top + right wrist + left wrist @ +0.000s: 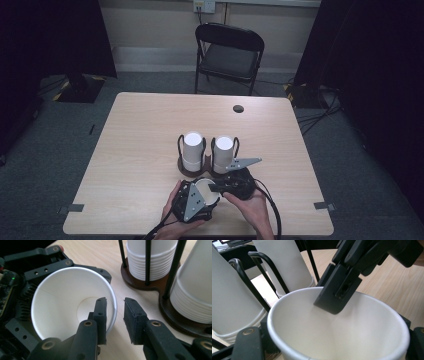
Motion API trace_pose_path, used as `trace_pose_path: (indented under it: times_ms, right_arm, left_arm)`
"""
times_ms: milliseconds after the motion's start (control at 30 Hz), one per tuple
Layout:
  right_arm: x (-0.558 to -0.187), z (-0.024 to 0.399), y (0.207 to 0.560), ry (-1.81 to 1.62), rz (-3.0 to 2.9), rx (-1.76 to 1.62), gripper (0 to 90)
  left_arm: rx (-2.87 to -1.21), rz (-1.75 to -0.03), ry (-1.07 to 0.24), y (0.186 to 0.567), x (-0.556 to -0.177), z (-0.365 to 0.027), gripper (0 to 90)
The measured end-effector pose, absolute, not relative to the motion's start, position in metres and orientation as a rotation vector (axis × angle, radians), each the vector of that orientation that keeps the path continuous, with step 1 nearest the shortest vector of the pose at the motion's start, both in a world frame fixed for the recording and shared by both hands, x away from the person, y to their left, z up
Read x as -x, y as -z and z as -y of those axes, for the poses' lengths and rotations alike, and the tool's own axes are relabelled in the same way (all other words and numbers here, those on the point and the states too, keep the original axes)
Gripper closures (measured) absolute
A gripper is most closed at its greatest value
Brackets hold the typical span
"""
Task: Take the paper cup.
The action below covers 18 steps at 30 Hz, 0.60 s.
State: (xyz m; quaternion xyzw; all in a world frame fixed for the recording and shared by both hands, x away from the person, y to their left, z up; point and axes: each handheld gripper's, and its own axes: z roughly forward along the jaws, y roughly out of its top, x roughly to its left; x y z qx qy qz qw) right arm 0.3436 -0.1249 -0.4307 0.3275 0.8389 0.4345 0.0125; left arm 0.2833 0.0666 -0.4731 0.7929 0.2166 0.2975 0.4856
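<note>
Two grippers meet over one white paper cup [205, 193] at the lower middle of the high view, near the table's [140, 150] front edge. Leftmost there, the left gripper [192, 202] sits in the person's left hand [172, 212], its jaws clamped on the cup's outside wall; in the left gripper view the cup [362, 335] fills the lower frame with a black jaw against it at each bottom corner. Just right of it in the high view, the right gripper [216, 188] reaches in from the person's right hand [255, 207]. In the right gripper view its jaws are parted and straddle the cup's [62, 310] rim at lower centre, one jaw inside the cup, the other outside, with a gap showing between the outer jaw and the rim. Neither pad presses the wall. Above the grippers in the high view stands a dark wooden holder [192, 171] with thin black posts, carrying two stacks of upturned white cups [192, 150], side by side. Farther back, at upper centre, a black folding chair [228, 57] faces the table.
</note>
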Motion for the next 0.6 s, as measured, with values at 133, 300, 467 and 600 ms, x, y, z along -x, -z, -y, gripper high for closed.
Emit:
trace_pose_path:
  times_ms: [133, 300, 467, 600]
  right_arm:
    - [-0.34, 0.128, 0.43, -1.397, -2.557, -0.994, 69.2]
    - [-0.335, 0.132, 0.431, -1.45, -2.496, -0.958, 68.5]
    - [-0.332, 0.136, 0.43, -1.493, -2.444, -0.939, 67.2]
    - [-0.331, 0.14, 0.427, -1.543, -2.385, -0.934, 65.5]
  left_arm:
    - [-1.919, -0.548, -0.716, 0.473, -0.284, -0.067, 22.2]
    - [-1.909, -0.578, -0.704, 0.474, -0.286, -0.07, 22.2]
    - [-1.894, -0.608, -0.67, 0.473, -0.289, -0.074, 22.3]
    - [-1.885, -0.625, -0.647, 0.473, -0.291, -0.076, 22.3]
